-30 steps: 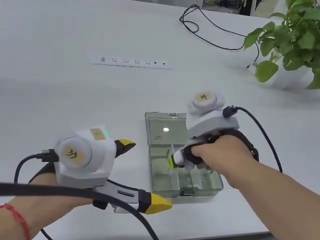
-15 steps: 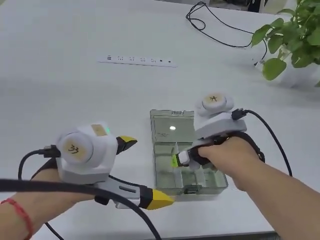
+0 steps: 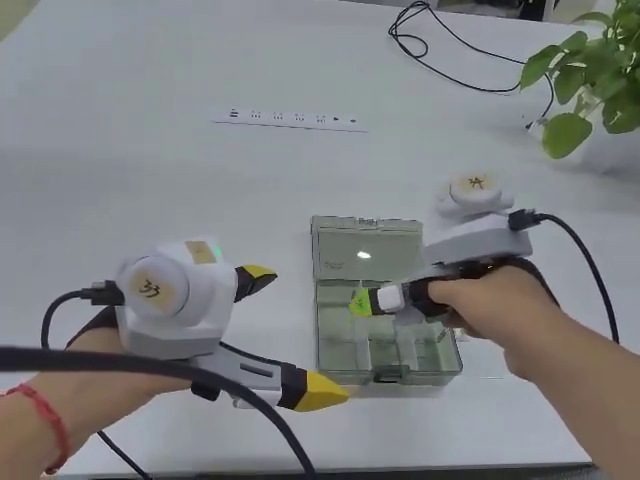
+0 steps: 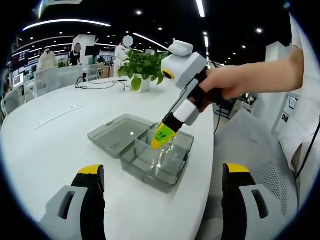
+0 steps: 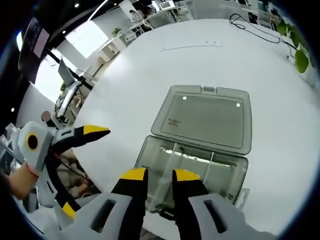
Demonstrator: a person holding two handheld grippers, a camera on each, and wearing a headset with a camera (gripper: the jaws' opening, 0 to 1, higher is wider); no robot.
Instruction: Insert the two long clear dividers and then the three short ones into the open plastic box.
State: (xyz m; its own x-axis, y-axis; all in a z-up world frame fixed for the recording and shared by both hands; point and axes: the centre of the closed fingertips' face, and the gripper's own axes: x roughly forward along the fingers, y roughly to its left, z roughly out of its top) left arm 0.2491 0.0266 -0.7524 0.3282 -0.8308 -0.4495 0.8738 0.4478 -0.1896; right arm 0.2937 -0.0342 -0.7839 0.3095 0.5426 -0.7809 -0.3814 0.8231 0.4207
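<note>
Nearest the person, the left gripper (image 3: 288,335) hovers over the white bench (image 3: 150,180), left of the box, its yellow-tipped fingers (image 4: 91,172) wide apart and holding nothing. Just beyond, the open plastic box (image 3: 323,335) sits on the bench with its lid (image 3: 365,248) lying flat behind it. Clear dividers (image 5: 200,156) already stand inside the box. The right gripper (image 3: 360,301) dips its tip into the box from the right. Its fingers (image 5: 134,176) are nearly together around a narrow gap, and whether they pinch a clear piece cannot be told. Farther back lie a power strip (image 3: 290,118) and a black cable (image 3: 450,45), with a potted plant (image 3: 590,70) at the far right.
</note>
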